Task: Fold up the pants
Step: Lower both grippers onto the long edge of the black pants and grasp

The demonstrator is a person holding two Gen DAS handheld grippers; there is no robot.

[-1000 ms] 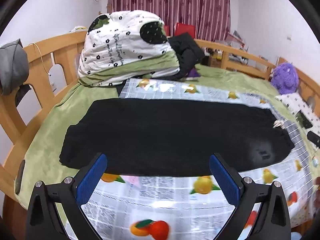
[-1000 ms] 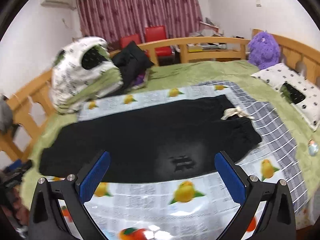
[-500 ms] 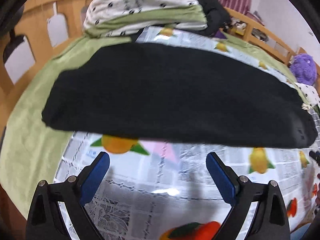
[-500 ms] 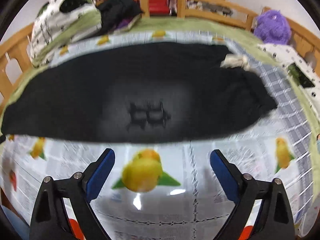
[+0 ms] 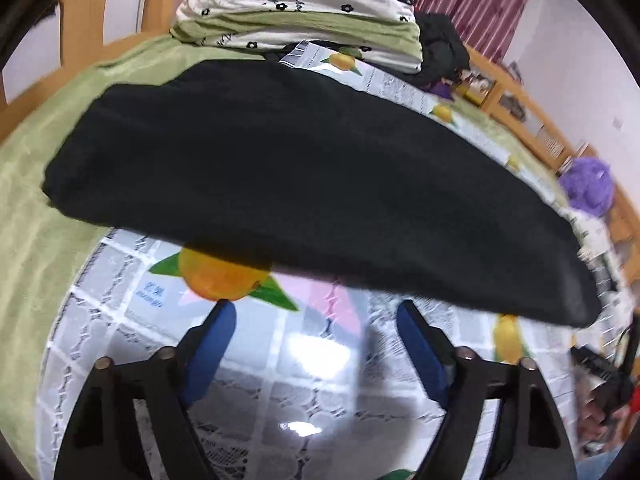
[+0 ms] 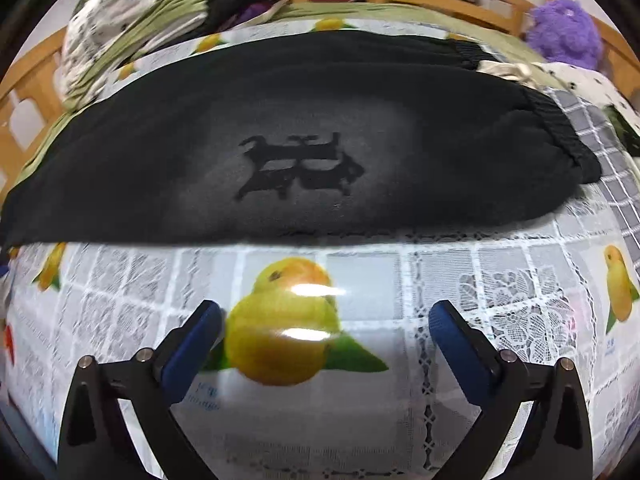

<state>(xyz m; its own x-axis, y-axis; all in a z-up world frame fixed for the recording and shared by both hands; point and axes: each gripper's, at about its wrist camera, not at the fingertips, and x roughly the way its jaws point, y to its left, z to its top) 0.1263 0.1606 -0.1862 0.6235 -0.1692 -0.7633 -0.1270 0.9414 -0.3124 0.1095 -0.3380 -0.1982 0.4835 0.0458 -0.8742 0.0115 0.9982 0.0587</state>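
Note:
Black pants [image 5: 304, 184] lie flat and lengthwise on a shiny fruit-print cloth [image 5: 304, 364] over the bed. In the right wrist view the pants [image 6: 304, 148] show a dark emblem, with the ribbed waistband and a pale drawstring at the right. My left gripper [image 5: 314, 314] hovers just short of the pants' near edge, its jaws closing with only cloth beneath them. My right gripper [image 6: 324, 314] stands open over a printed orange, a little below the pants' near edge. Neither gripper touches the pants.
A folded white-and-green quilt [image 5: 304, 12] and dark clothes [image 5: 440, 56] are piled at the far end by the wooden bed rail [image 5: 532, 116]. A purple plush toy [image 6: 564, 36] sits at the right. Green bedsheet [image 5: 28, 232] lies left of the cloth.
Both grippers have dropped toward the bed and tilted downward, so the pants fill more of each view. The left gripper's fingers have drawn closer together.

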